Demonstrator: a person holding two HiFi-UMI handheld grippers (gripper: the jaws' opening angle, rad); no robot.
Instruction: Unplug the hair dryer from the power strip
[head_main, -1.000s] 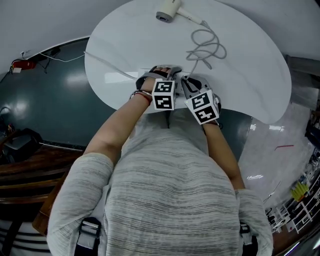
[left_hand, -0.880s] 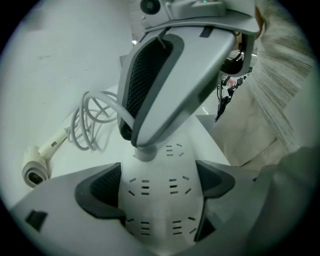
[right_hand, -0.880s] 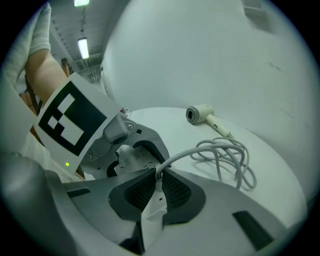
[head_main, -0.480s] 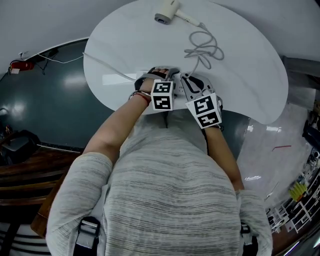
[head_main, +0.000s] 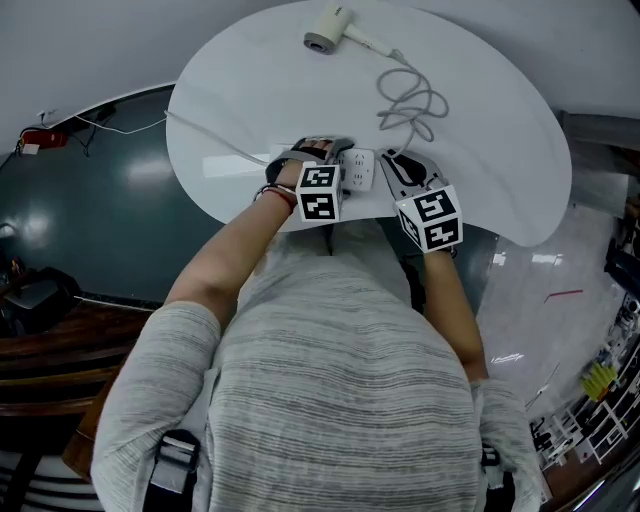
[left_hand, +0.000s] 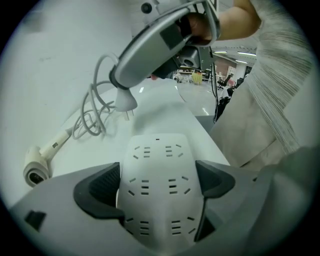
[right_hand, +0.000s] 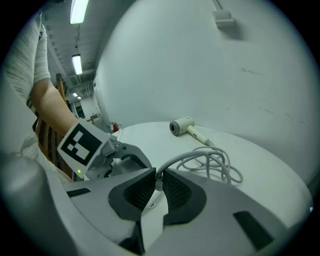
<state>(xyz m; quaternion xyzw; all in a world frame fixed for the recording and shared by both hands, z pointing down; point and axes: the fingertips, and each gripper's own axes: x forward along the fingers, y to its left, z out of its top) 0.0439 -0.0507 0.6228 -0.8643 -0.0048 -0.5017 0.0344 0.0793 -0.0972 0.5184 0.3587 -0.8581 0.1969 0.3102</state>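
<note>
One hair dryer (head_main: 330, 25), top of frame. One power strip (head_main: 359, 170). One plug (left_hand: 125, 101). One looped cord (head_main: 410, 100). Two claws: left claw (left_hand: 157, 185), right claw (right_hand: 156, 187). Two marker cubes: left cube (head_main: 320, 192), right cube (head_main: 430, 218). One round white bench (head_main: 500, 130).

The head view looks from above the person steeply down, past the torso (head_main: 340, 380) at 6 o'clock, onto the table (head_main: 500, 130). The dryer (head_main: 332, 26) lies far off at 12 o'clock.

The left gripper view rides close behind its jaws, with the strip (left_hand: 157, 190) filling the foreground. It faces along the table edge toward the room, with the right gripper (left_hand: 121, 89) and plug (left_hand: 126, 104) at 12 o'clock and the dryer at 8 o'clock.

The right gripper view, just as close to its own jaws, faces over the table to the wall (right_hand: 225, 75). The left gripper (right_hand: 125, 161) is near at 9 o'clock and the dryer at 12.

All three views share the dryer and cable (head_main: 410, 95).
</note>
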